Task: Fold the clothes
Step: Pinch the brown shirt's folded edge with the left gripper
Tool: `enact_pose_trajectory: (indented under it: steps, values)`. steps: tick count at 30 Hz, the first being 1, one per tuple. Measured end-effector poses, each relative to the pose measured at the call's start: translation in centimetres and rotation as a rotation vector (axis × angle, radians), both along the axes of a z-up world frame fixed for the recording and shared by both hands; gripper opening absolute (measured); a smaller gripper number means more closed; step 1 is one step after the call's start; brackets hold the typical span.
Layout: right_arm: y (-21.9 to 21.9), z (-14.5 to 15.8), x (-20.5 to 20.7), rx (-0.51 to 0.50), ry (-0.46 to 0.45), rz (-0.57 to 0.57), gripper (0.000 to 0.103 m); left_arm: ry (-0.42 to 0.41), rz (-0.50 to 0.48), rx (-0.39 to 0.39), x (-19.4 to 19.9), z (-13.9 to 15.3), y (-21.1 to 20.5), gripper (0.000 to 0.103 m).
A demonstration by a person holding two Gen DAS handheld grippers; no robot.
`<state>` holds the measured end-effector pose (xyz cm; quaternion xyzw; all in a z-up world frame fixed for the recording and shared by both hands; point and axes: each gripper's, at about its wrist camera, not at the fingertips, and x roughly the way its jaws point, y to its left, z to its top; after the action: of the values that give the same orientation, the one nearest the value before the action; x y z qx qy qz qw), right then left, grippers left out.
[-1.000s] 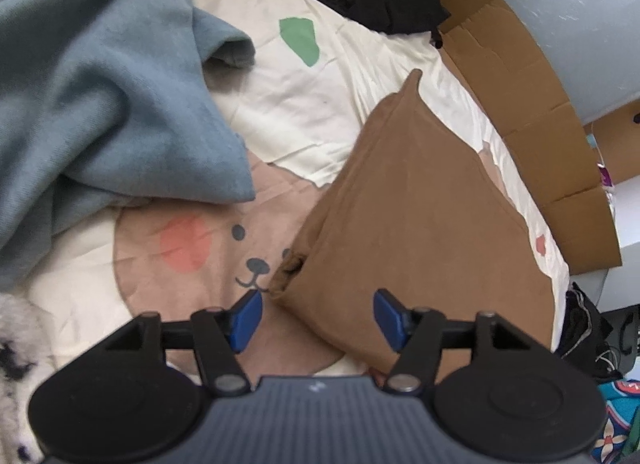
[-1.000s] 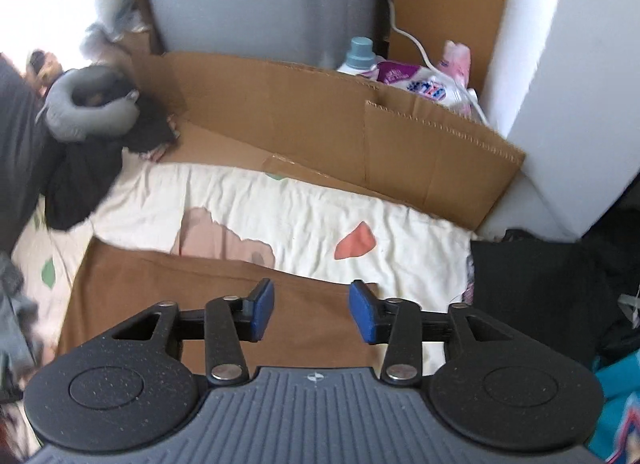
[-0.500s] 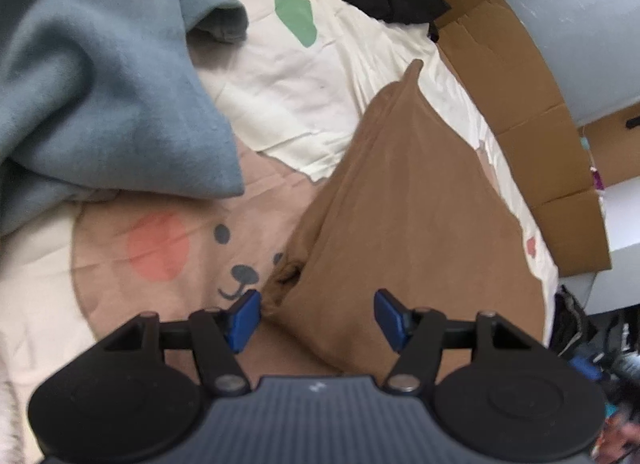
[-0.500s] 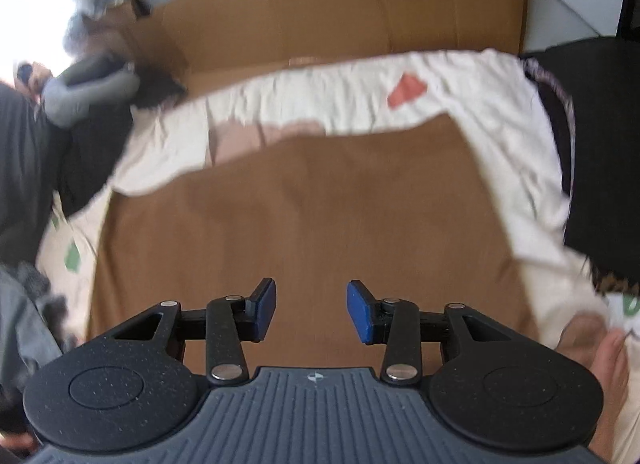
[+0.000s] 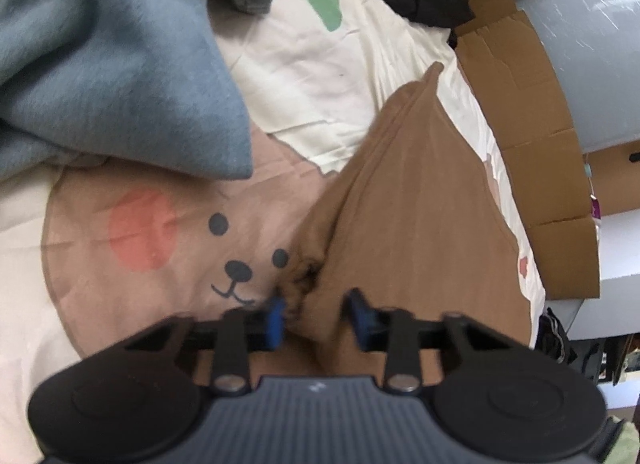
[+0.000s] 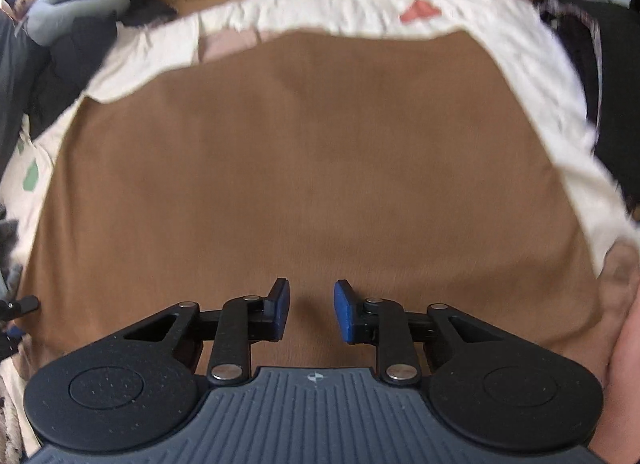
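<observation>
Both grippers closing on the brown garment [image 5: 420, 200] on the bed sheet [image 5: 320, 76].
Left gripper [image 5: 316, 318] fingers closing around a bunched corner; right gripper [image 6: 308, 310] fingers spread above flat cloth, closing: risk of a single-layer or missed grasp.

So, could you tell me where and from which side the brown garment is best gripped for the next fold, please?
Probably at the bunched corner of the brown garment, where layers gather into a thick ridge a pinch can hold. Come from above and off its edge, over the bear-print sheet. The left hand-held gripper is closing there, fabric between its jaws. The flat middle under the right hand-held gripper offers no fold.
</observation>
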<state>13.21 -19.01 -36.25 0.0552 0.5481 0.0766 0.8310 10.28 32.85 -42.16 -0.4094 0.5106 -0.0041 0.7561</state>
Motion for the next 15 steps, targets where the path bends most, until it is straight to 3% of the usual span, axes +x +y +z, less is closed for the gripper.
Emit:
enact_pose_trajectory:
  steps: [7, 15]
  values:
    - [0.8, -1.9, -2.8, -0.031, 0.014, 0.007, 0.03, -0.011, -0.012, -0.017, -0.2, 0.6, 0.5, 0.016]
    - [0.1, -1.8, -4.0, -0.036, 0.057, 0.005, 0.029, 0.019, -0.033, 0.016, 0.3, 1.5, 0.2, 0.015]
